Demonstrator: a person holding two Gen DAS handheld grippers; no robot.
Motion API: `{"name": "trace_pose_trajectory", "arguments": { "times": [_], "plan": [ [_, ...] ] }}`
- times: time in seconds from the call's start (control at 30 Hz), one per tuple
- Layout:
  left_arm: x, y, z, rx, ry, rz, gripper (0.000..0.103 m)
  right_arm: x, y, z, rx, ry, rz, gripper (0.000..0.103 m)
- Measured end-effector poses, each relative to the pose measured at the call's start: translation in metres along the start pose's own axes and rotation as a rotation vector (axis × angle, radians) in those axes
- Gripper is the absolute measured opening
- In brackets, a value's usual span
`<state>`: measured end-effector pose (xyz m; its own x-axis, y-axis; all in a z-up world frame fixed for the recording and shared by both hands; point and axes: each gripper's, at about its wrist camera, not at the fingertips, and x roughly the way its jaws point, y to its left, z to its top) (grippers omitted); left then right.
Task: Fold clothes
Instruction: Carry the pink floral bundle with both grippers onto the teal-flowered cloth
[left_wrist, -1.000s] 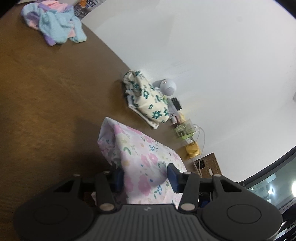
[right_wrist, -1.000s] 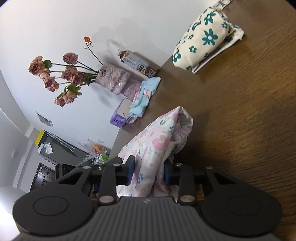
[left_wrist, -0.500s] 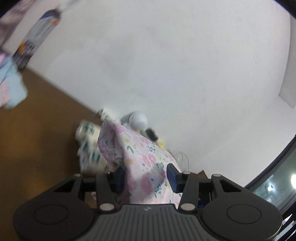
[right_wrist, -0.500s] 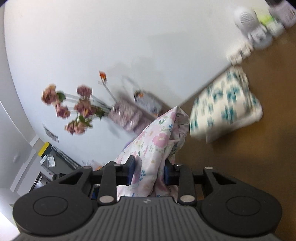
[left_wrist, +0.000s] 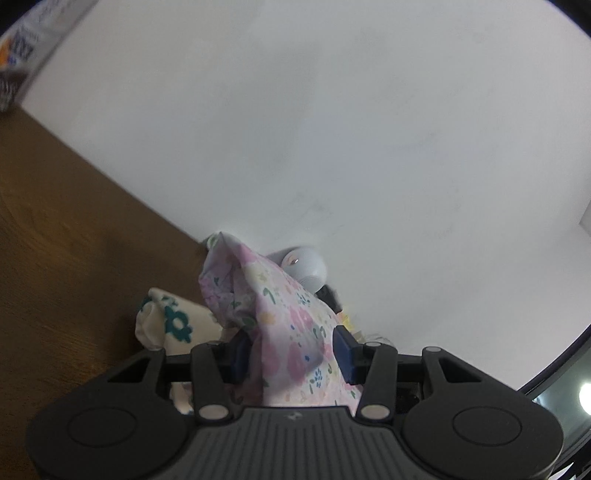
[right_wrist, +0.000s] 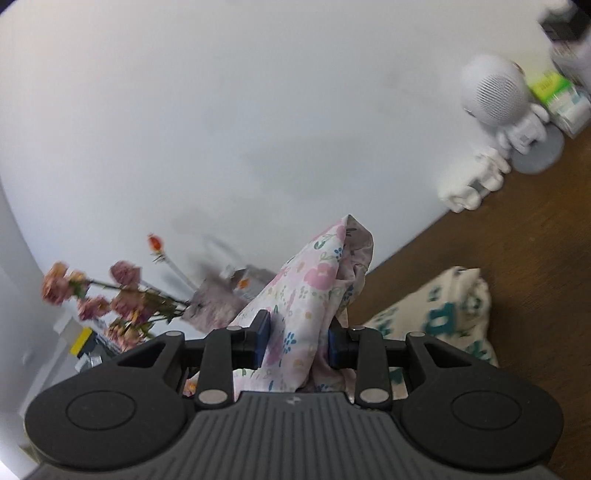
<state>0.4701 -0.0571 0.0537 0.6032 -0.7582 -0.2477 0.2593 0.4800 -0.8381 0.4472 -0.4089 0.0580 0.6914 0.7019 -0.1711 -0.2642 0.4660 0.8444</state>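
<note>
Floral garment (left_wrist: 291, 332) between both tongs (right_wrist: 297, 341)

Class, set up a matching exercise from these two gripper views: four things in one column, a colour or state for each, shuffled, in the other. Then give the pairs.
Things:
1. pink floral cloth
2. folded cloth
3. round speaker
4. table

Descriptions:
A. brown wood
B. white, by the wall
C. clamped in both grippers
D. cream with teal flowers, lying on the table

Pairs: 1-C, 2-D, 3-B, 4-A
</note>
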Motion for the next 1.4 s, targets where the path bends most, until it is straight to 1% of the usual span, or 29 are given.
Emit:
{"name": "trace_pose_trajectory", "arguments": {
  "times": [0.13,0.33,0.5,0.7,0.87,1.0,1.03,1.07,1.1,1.17,1.23,1.3,1.37,1.4],
  "plan": [
    [0.016,0.02,-0.005,-0.037,0.012,-0.017,0.044,0.006,-0.033,0.0,0.054,-0.005,0.008,0.031],
    [0.026,0.034,-0.014,-0.061,0.02,-0.034,0.044,0.013,-0.059,-0.003,0.097,-0.001,0.015,0.03],
    [0.033,0.041,-0.018,-0.08,0.028,-0.031,0.044,0.014,-0.062,-0.005,0.104,0.002,0.027,0.031],
    [0.04,0.049,-0.02,-0.086,0.025,-0.041,0.044,0.017,-0.066,-0.005,0.114,0.008,0.012,0.032],
    [0.047,0.051,-0.019,-0.079,0.036,-0.035,0.045,0.019,-0.067,-0.005,0.109,0.009,-0.005,0.032],
    [0.046,0.047,-0.014,-0.074,0.031,-0.025,0.051,0.018,-0.067,-0.005,0.112,0.006,-0.003,0.032],
    [0.044,0.044,-0.01,-0.066,0.023,-0.017,0.055,0.017,-0.067,-0.005,0.113,0.005,0.0,0.033],
    [0.041,0.042,-0.008,-0.049,0.017,0.0,0.06,0.017,-0.067,-0.005,0.113,0.004,0.004,0.038],
    [0.039,0.039,-0.007,-0.032,0.012,0.018,0.062,0.016,-0.066,-0.005,0.111,0.001,0.009,0.044],
    [0.037,0.037,-0.004,-0.007,0.013,0.056,0.064,0.013,-0.064,-0.004,0.106,-0.008,0.016,0.048],
    [0.036,0.036,-0.001,0.006,0.009,0.08,0.063,0.011,-0.064,-0.003,0.108,-0.02,0.013,0.051],
    [0.034,0.037,-0.003,0.005,-0.004,0.073,0.061,0.01,-0.067,-0.002,0.123,-0.029,0.002,0.052],
    [0.036,0.038,-0.003,0.01,-0.015,0.062,0.049,0.008,-0.069,-0.001,0.137,-0.038,-0.004,0.051],
    [0.038,0.039,-0.002,0.019,-0.018,0.054,0.047,0.008,-0.069,-0.001,0.141,-0.042,-0.005,0.05]
  ]
}}
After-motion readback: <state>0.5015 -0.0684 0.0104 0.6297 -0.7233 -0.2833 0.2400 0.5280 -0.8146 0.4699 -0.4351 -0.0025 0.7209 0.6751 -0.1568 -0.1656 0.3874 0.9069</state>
